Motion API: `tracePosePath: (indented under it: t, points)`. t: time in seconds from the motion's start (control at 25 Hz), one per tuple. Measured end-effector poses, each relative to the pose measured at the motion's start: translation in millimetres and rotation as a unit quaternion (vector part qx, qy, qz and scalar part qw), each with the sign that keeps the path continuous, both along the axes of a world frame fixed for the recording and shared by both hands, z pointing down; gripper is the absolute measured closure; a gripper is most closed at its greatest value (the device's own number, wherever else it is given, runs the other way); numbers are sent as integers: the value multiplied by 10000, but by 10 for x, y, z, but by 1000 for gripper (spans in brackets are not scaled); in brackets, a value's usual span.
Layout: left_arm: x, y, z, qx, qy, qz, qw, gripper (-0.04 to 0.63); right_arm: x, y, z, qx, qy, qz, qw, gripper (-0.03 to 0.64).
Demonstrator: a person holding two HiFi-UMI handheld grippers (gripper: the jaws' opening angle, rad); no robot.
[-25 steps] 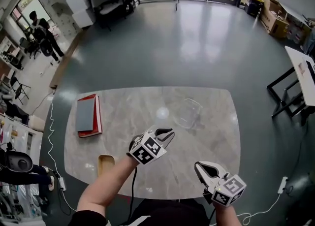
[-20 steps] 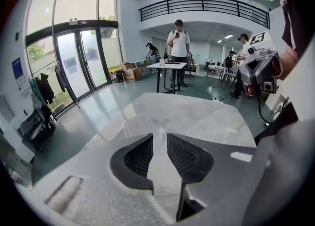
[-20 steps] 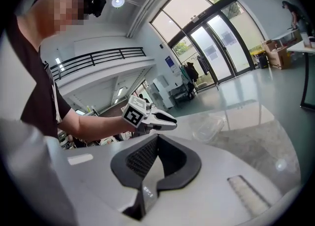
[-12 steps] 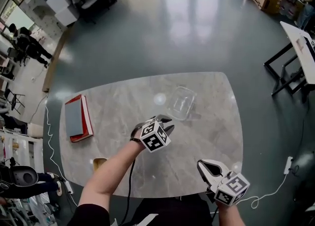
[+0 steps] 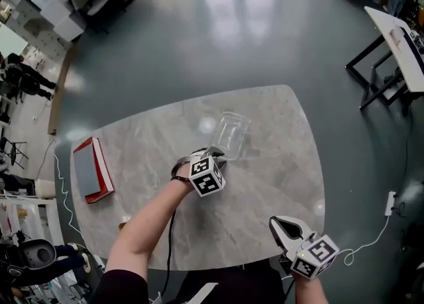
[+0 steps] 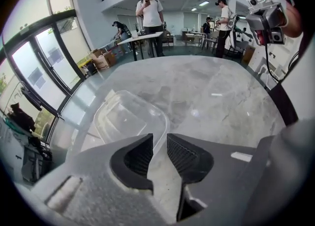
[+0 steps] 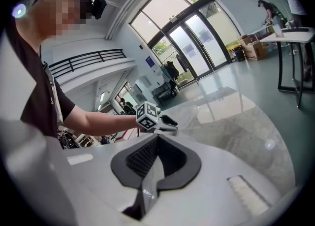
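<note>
Left gripper [image 5: 213, 153] has advanced to the clear container [image 5: 232, 134].
Jaws slightly apart at its rim, nothing gripped yet; right gripper [image 5: 281, 224] jaws together, empty.

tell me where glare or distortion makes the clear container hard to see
Head view: a glare spot on the table beside the clear container, its walls faint. Left gripper view: fisheye bending, pale reflections across its far side. Right gripper view: bright windows, container barely visible.
</note>
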State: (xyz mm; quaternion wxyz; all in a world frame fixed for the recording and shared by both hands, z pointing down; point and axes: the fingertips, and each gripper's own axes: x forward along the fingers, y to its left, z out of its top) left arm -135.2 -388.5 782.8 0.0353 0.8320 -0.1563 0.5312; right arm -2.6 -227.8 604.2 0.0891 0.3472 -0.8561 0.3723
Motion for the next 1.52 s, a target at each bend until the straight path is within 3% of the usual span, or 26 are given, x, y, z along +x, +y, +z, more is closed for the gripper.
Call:
tracePosePath:
  t: [0.36, 0.48, 0.72, 0.88, 1.2, 1.32, 1.52]
  points:
    - [46, 43, 104, 9, -529, 787, 9955, 507, 119, -14, 1, -18, 11, 198, 9998, 614]
    - [57, 82, 119, 67, -701, 1022, 9923, 537, 102, -3, -20, 9, -12, 171, 9999, 614]
    - [66, 125, 136, -45, -668, 815, 9944, 560, 115, 90, -44, 16, -7, 130, 9999, 614]
    - [61, 237, 144, -166, -831, 947, 9919, 558, 124, 168, -77, 49, -18, 105, 9999, 614]
    - [82, 300, 191, 69, -1513, 1342, 9793, 584, 210, 331, -89, 53, -12, 61, 10000, 614]
    - [88, 326, 209, 155, -1652, 1167, 9792, 580, 189, 384, -137, 108, -45, -45, 9999, 614]
    - [76, 593, 131, -238, -1250, 538, 9904, 577, 237, 439, -283, 260, -39, -180, 9995, 614]
